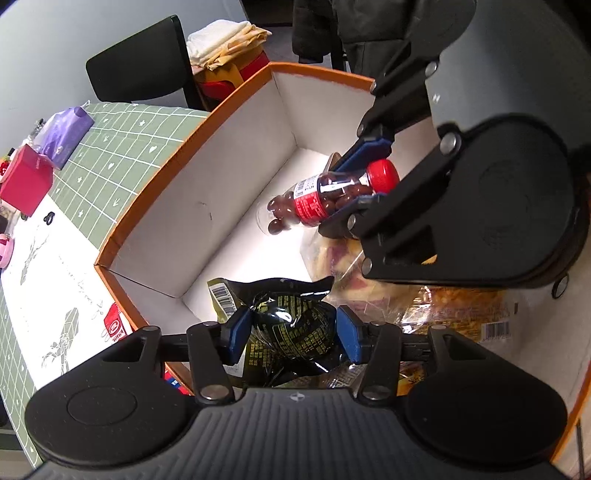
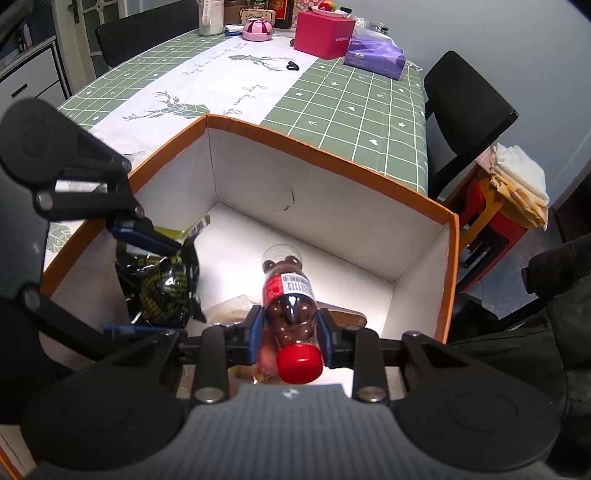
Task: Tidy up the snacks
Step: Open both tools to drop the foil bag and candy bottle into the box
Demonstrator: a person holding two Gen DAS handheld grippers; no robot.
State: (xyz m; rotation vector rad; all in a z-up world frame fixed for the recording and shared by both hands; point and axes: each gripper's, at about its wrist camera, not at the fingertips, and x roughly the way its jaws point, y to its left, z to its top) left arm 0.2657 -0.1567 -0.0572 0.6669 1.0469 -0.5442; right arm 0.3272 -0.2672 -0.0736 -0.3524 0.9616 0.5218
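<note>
Your worktop (image 2: 332, 99), under a green grid cloth with a white middle strip, carries the big orange-edged box (image 2: 325, 147) with white walls; both your tools reach down into it. Black chairs (image 2: 469, 107) stand by the worktop's end, and beside one a stack of folded cloths (image 2: 517, 166) sits on a red stool. At the far end of the worktop lie a red box (image 2: 325, 33), a purple tissue pack (image 2: 373, 55) just beside it, and a pink round case (image 2: 257, 29).

Inside the box, clear bags of snacks (image 1: 369, 288) cover the floor on your side, right under both tools. Your left tool (image 1: 291, 332) has the black snack pouch (image 1: 295, 321) between its blue pads, pads at its sides; whether they press it you cannot tell. Your right tool (image 2: 290, 328) is clamped on the small clear bottle (image 2: 290, 295) of brown candy balls, red cap (image 2: 299, 363) toward you, held above the box floor just beside the pouch.
</note>
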